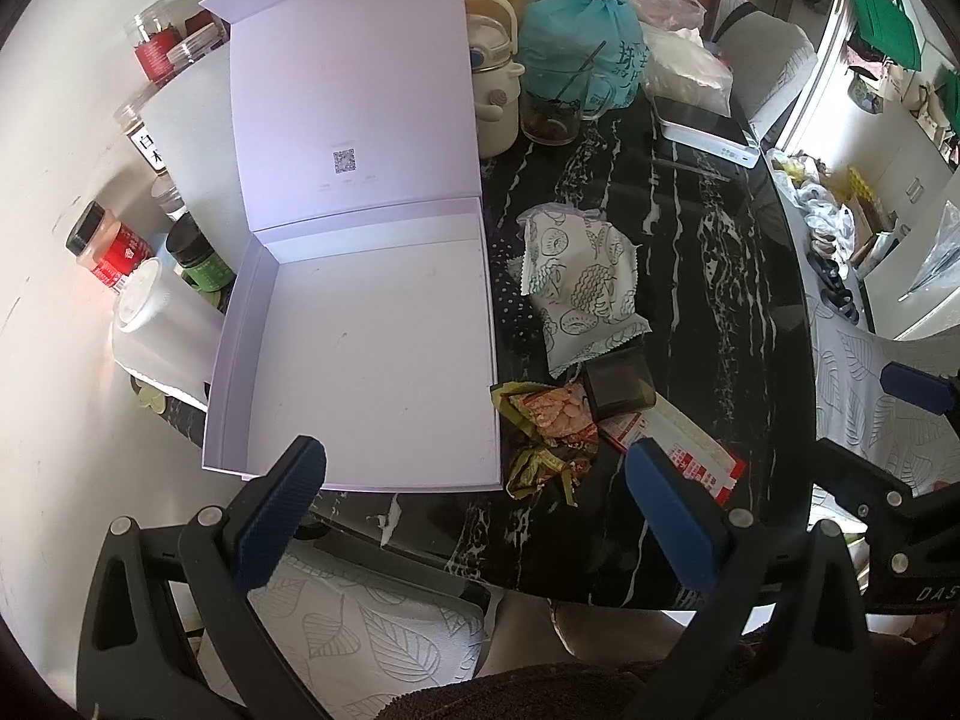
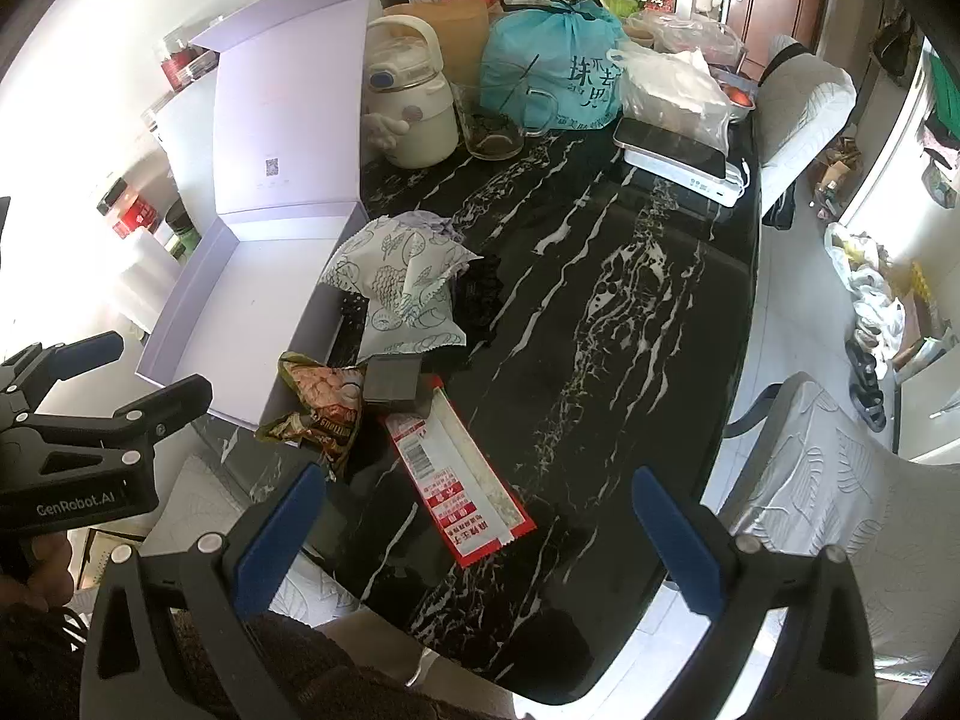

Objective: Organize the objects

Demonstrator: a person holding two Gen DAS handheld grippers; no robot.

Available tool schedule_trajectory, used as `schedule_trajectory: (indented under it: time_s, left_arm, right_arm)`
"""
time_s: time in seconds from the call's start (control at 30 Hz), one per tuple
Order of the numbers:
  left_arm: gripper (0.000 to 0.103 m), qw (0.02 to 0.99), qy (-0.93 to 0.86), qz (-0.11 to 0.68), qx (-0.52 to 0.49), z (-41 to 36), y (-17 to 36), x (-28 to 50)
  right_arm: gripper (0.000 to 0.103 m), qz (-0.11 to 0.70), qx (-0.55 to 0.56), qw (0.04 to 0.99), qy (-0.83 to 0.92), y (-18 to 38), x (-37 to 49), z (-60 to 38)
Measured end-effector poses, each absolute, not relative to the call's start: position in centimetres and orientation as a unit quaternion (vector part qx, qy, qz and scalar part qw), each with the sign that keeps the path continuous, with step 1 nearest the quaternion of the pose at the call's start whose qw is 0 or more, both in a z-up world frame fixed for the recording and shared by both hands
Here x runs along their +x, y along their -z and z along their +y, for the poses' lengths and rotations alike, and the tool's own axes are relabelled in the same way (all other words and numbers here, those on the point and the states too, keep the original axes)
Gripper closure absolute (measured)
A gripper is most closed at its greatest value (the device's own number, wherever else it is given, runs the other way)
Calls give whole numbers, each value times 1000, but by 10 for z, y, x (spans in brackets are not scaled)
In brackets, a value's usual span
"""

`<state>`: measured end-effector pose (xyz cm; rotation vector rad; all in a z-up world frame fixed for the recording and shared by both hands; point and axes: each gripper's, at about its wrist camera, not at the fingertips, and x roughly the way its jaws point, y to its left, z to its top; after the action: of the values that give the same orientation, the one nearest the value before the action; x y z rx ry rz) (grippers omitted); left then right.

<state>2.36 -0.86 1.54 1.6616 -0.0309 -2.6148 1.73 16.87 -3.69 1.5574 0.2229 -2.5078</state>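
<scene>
Snack packets [image 1: 579,276] lay heaped on the dark surface [image 2: 600,276] just beside the open lilac box [image 1: 360,360]; both left tongs [image 1: 474,501] and right tongs [image 2: 480,531] hung released, holding nothing

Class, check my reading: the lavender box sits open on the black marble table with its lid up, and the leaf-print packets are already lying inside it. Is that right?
Not quite. The lavender box is open with its lid up, but it holds nothing; the leaf-print packets lie on the black marble table beside it. The left wrist view shows this plainly.
</scene>
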Motion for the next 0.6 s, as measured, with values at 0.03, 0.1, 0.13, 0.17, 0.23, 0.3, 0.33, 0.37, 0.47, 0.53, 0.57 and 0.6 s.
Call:
schedule_trajectory:
  time_s: [0.03,0.1,0.13,0.17,0.23,0.3,0.33,0.37,0.47,0.53,0.57,0.6]
  left_arm:
    - [2,19,844,-9,536,-9,-15,24]
    - [2,18,844,-9,535,-8,-16,25]
    - [2,19,844,-9,535,-8,-16,25]
    - [2,19,845,-9,535,-8,-16,25]
    - [2,16,844,-9,535,-8,-16,24]
    - [2,16,845,-8,535,-8,-17,25]
    - [2,15,845,-8,534,-8,-17,26]
    - [2,14,845,-7,534,-8,-18,26]
    - [2,12,846,-7,533,-8,-18,26]
    - [2,11,846,-7,533,-8,-19,26]
    - [2,11,846,-7,533,-8,-18,26]
    - [2,11,846,-6,534,-8,-18,26]
  right_arm:
    - [0,75,524,91,844,37,17,169]
    - [0,74,524,91,844,37,18,169]
    - [0,75,523,91,844,37,17,168]
    - [0,75,523,91,844,37,17,169]
    - [0,75,523,92,844,37,17,169]
    - [1,76,522,93,844,36,19,168]
    - [0,77,522,93,844,36,20,168]
    - [0,77,522,93,844,36,20,168]
    - [0,77,522,93,845,36,20,168]
    - [0,77,521,94,845,36,20,167]
    - [0,77,521,94,845,36,20,167]
    - [0,76,521,94,845,36,20,168]
